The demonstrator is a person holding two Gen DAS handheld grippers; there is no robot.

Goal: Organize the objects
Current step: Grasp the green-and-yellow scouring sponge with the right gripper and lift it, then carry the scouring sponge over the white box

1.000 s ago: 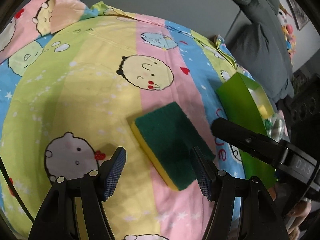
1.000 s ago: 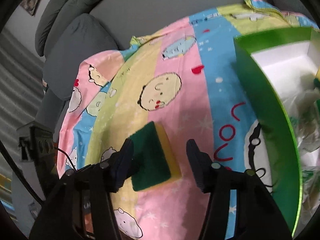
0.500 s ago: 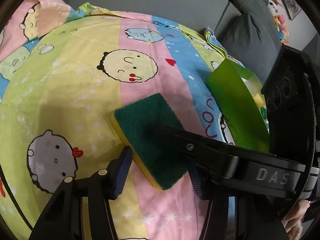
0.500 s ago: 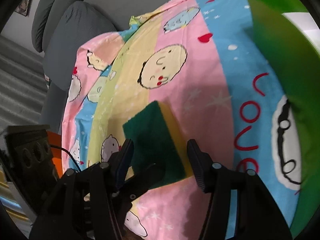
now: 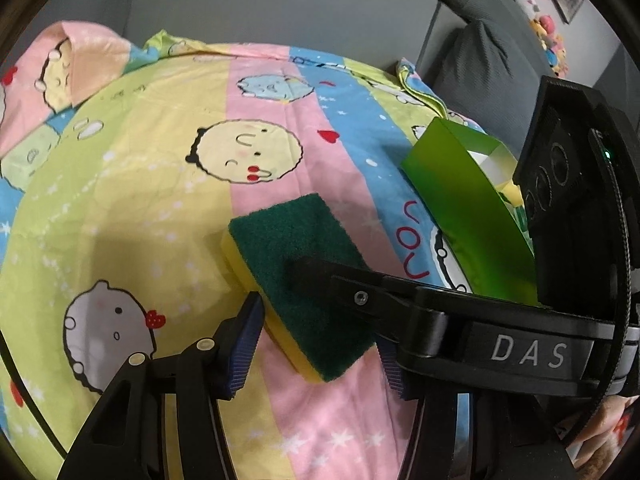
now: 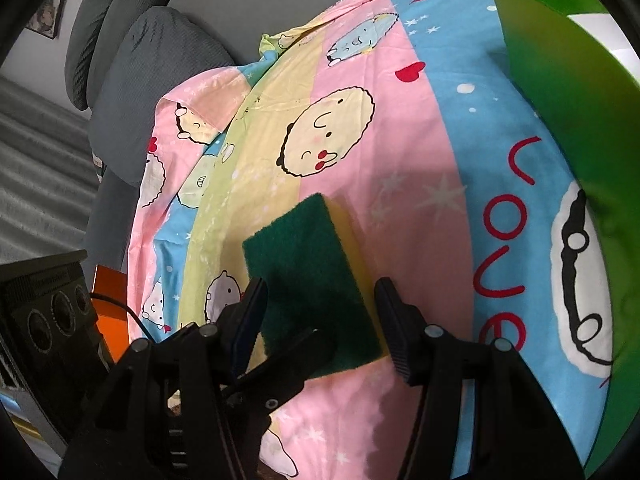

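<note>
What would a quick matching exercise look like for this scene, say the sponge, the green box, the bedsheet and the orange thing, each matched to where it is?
Column one:
1. sponge
2. green box
3. bedsheet
4. orange object

Column two:
A. standing on the sheet at the right edge of the right wrist view
B. spread under everything, cartoon faces printed on it
C. lying flat, green side up, between the open fingers of the right gripper and the left gripper
D. beyond the sheet's left edge in the right wrist view

Pairs: 1-C, 2-A, 3-B, 4-D
</note>
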